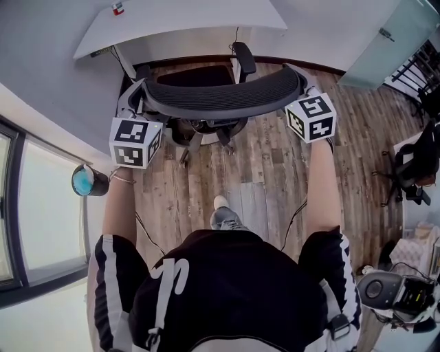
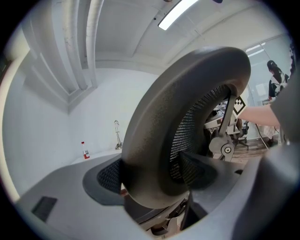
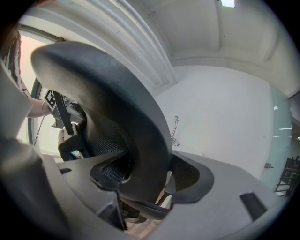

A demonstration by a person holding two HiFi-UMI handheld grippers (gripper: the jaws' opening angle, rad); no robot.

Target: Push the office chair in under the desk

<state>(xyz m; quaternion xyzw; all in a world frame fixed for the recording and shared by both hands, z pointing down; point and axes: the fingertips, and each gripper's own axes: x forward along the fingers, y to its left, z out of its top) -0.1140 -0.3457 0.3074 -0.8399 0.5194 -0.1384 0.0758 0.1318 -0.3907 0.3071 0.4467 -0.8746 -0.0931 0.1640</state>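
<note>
The black mesh office chair [image 1: 223,96] stands on the wood floor just in front of the white desk [image 1: 179,20], its seat [image 1: 196,75] partly under the desk edge. My left gripper [image 1: 135,96] is clamped on the left end of the curved backrest, and my right gripper [image 1: 307,89] on the right end. In the left gripper view the backrest rim [image 2: 159,140] fills the gap between the jaws of the left gripper [image 2: 152,177]. The right gripper view shows that rim [image 3: 126,122] held the same way by the right gripper [image 3: 150,179].
A small red-capped bottle [image 1: 117,8] stands on the desk. A window wall [image 1: 14,206] and a blue-topped cylinder [image 1: 88,180] are at the left. Another black chair [image 1: 412,165] and a glass door [image 1: 392,41] are at the right. My foot [image 1: 221,213] is behind the chair.
</note>
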